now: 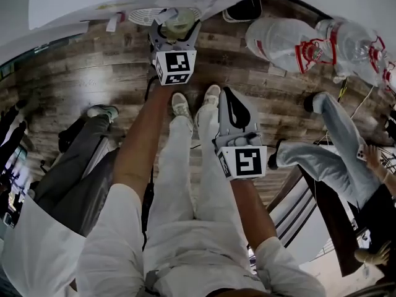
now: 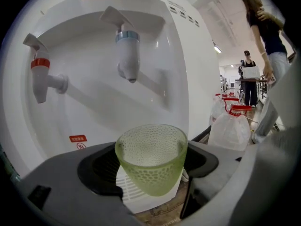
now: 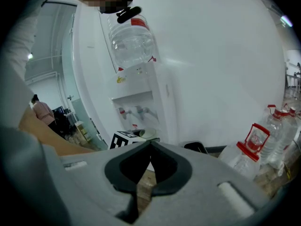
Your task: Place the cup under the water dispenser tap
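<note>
Cup (image 2: 151, 161) status: green, dimpled and translucent, upright, pinched between the dark pads of the left gripper (image 1: 177, 25). I read the jaws as spread wide with a pad pressed to each side of the cup's lower wall. The cup looks empty.

Position: the cup hangs in the recess of the white water dispenser (image 2: 160, 79), above the white slotted drip tray (image 2: 128, 194), which shows under its base. I cannot confirm whether base and tray touch. The blue tap (image 2: 128, 55) is above the cup, its nozzle over the left part of the rim and well clear of it. The red tap (image 2: 41, 74) stands further to the left.

Right gripper (image 3: 149, 145): jaws pressed together, tips meeting, nothing between them. In the head view it is held back near the operator's body, well apart from the dispenser and pointing toward it.

Surroundings: large water bottles (image 1: 291, 42) with red handles lie on the wood-pattern floor (image 1: 93, 73) to the right of the dispenser. Other people stand on both sides.
</note>
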The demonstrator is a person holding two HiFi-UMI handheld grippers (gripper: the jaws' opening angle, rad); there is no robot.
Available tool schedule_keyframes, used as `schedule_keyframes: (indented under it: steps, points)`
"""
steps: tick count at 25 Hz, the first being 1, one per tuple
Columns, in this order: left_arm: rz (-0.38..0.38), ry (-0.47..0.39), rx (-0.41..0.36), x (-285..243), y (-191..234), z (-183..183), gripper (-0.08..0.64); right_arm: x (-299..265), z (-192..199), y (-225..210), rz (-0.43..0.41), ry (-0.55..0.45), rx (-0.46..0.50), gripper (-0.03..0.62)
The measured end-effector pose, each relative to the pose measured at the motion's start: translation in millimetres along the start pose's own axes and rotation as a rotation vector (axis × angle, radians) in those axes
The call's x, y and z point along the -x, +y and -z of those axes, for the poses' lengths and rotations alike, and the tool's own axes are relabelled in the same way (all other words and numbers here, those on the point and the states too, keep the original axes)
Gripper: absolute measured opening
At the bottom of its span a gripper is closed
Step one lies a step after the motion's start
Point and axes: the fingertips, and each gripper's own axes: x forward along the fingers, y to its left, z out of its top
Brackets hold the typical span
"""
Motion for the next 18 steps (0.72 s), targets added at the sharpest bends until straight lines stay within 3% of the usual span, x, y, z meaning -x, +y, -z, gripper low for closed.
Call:
schedule_keyframes:
  steps: [18]
  points:
    - [0.009, 0.014, 0.001, -14, 2, 10, 0.387, -3, 11, -10, 0.013, 0.030, -0.004, -0.002]
